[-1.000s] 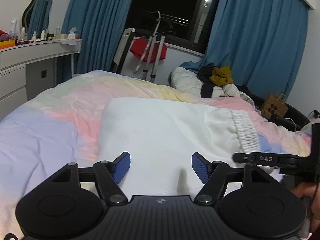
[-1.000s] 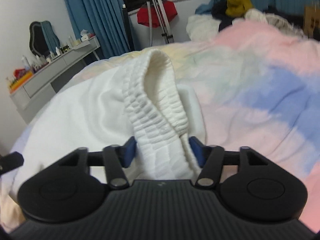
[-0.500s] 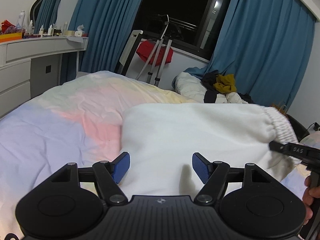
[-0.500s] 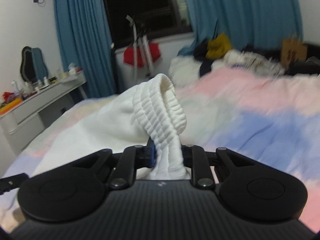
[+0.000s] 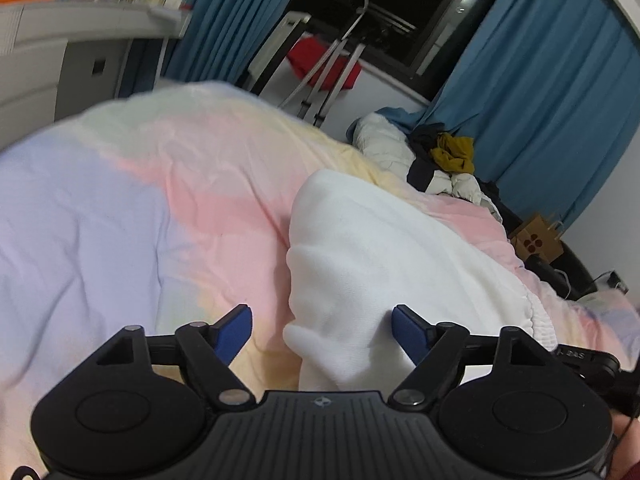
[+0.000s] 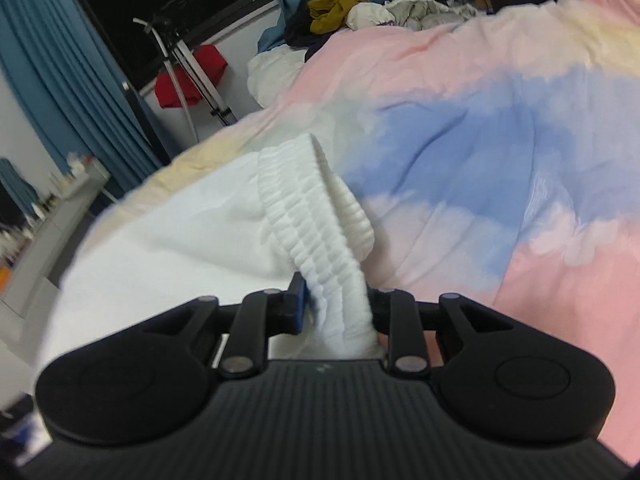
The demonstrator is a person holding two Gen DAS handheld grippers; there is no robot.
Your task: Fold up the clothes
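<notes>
A white garment (image 5: pixel 384 248) with a ribbed elastic waistband (image 6: pixel 316 220) lies on a pastel bedspread (image 5: pixel 120 216). My right gripper (image 6: pixel 338 306) is shut on the waistband and holds it a little above the bed; the garment's body (image 6: pixel 168 240) trails to the left. My left gripper (image 5: pixel 322 330) is open, its blue pads either side of the garment's near left edge, gripping nothing. The right gripper's black body (image 5: pixel 588 360) shows at the right edge of the left wrist view.
A heap of clothes with a mustard piece (image 5: pixel 452 152) lies at the bed's far end. A white dresser (image 5: pixel 60 40) stands at left. A red item on a metal stand (image 5: pixel 324 64) and blue curtains (image 5: pixel 540 80) lie beyond. A cardboard bag (image 5: pixel 538 240) sits at right.
My right gripper closed on the waistband, lifted it, then carried it lower and toward me. The garment bunched over to the right in the left view. My left gripper stayed open.
</notes>
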